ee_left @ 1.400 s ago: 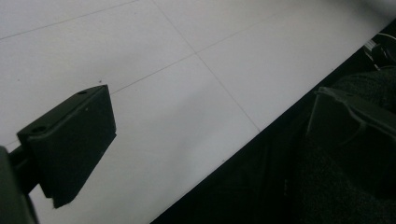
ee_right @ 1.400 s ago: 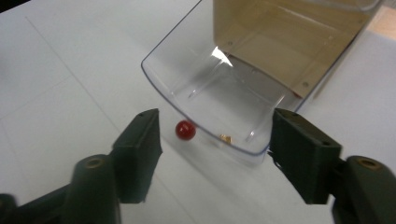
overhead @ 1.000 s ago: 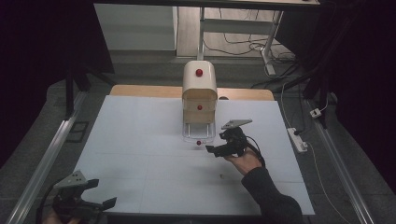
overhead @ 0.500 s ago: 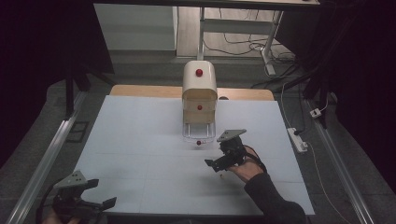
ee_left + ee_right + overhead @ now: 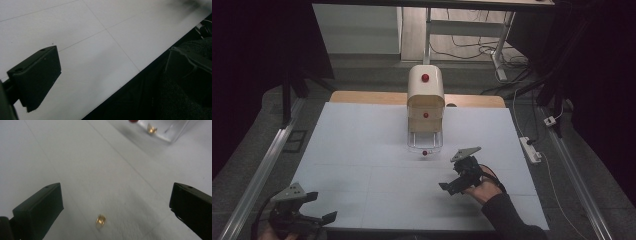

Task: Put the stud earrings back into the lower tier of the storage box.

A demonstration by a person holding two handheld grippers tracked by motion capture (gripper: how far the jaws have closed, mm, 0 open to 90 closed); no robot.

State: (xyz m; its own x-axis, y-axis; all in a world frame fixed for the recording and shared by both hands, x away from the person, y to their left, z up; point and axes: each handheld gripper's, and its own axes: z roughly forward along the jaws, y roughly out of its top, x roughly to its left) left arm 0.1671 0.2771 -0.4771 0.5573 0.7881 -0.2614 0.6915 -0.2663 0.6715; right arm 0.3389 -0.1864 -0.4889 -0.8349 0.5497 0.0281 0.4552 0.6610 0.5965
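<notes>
A cream mini drawer cabinet [image 5: 425, 95] with red knobs stands at the far middle of the white table [image 5: 362, 150]. Its clear bottom drawer [image 5: 424, 142] is pulled out, and in the right gripper view the drawer [image 5: 165, 131] holds a small gold piece [image 5: 151, 130]. Another small gold piece [image 5: 100, 220] lies loose on the table. My right gripper [image 5: 451, 178] [image 5: 117, 195] hovers over it, open; its jaws have just been opening and press on nothing. My left gripper [image 5: 324, 206] [image 5: 110, 75] rests open and empty at the table's near left edge.
A wooden board [image 5: 362, 97] lies under the table's far edge behind the cabinet. A white power strip [image 5: 530, 149] and cables lie on the floor to the right. A metal rail [image 5: 262, 165] runs along the left side.
My right gripper has drawn back from the drawer front toward the near right, and its jaws stand wider. The left gripper has not moved.
</notes>
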